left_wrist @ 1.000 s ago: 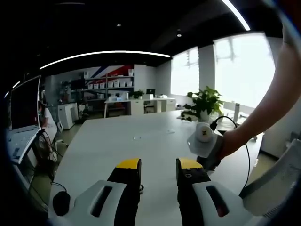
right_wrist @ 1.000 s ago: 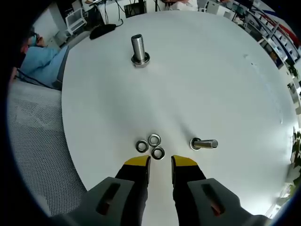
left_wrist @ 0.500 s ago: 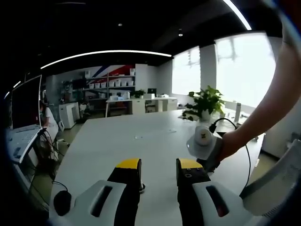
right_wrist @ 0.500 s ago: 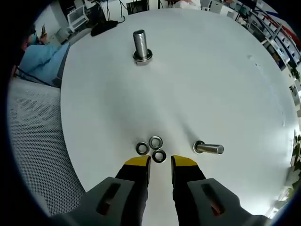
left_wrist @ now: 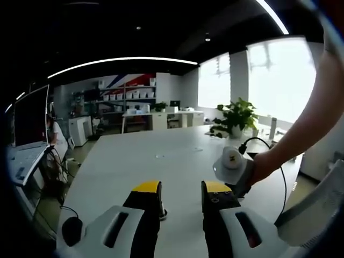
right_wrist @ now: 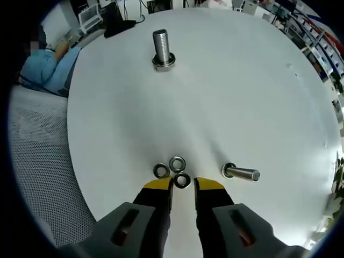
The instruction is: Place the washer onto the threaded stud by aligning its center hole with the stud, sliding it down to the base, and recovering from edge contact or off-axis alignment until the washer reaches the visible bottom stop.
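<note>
Three washers [right_wrist: 173, 171] are clustered flat on the white desk [right_wrist: 242, 97], just ahead of the right tongs [right_wrist: 183, 184], which are parted and empty. One threaded stud [right_wrist: 161, 49] stands upright; another [right_wrist: 241, 173] lies sideways. The left tongs [left_wrist: 181, 188] are likewise parted, empty.

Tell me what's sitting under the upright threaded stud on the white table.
The upright stud stands on its own wide head, which rests on the white table. No washer is visibly on it; the contact underneath is hidden.

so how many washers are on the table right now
3, clustered just ahead of the right gripper: left washer, top washer, and nearest washer between the jaw tips. None seems hidden.
</note>
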Action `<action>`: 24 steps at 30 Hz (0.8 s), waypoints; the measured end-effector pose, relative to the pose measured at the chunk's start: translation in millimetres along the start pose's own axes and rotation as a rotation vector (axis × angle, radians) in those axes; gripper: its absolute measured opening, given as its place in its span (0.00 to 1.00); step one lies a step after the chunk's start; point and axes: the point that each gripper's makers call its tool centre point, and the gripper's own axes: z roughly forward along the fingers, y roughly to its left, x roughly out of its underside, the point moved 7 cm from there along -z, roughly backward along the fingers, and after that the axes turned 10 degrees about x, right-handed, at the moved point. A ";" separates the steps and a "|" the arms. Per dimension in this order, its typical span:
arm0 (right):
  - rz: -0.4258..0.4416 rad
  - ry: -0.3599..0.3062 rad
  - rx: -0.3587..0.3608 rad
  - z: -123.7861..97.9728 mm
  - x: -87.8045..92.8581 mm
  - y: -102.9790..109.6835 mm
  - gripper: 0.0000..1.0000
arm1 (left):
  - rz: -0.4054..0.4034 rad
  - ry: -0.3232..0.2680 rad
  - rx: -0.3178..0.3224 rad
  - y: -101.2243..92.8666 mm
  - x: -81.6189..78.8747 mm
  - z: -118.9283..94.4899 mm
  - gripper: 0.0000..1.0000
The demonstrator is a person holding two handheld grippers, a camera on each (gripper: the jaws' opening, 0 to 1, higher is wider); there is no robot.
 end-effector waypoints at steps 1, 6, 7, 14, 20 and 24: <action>0.000 0.001 0.001 0.1 0.0 -0.3 0.17 | 0.000 -0.002 -0.001 -0.1 -0.2 -0.3 0.28; 0.010 0.008 -0.003 1.4 -0.1 -2.3 0.16 | 0.002 0.000 0.002 0.0 0.1 0.2 0.28; 0.013 0.009 -0.005 1.0 -0.3 -2.1 0.16 | 0.002 -0.001 0.003 -0.3 0.1 0.0 0.28; -0.007 0.032 0.003 1.6 -2.1 -0.6 0.15 | 0.008 0.003 0.003 -0.4 0.1 0.2 0.28; -0.007 0.049 -0.008 2.5 -2.8 -2.5 0.15 | 0.013 0.004 0.009 -1.7 -0.1 2.0 0.28; -0.014 0.046 -0.008 1.4 -2.1 -1.6 0.15 | 0.016 0.003 0.013 -2.6 -0.2 2.8 0.28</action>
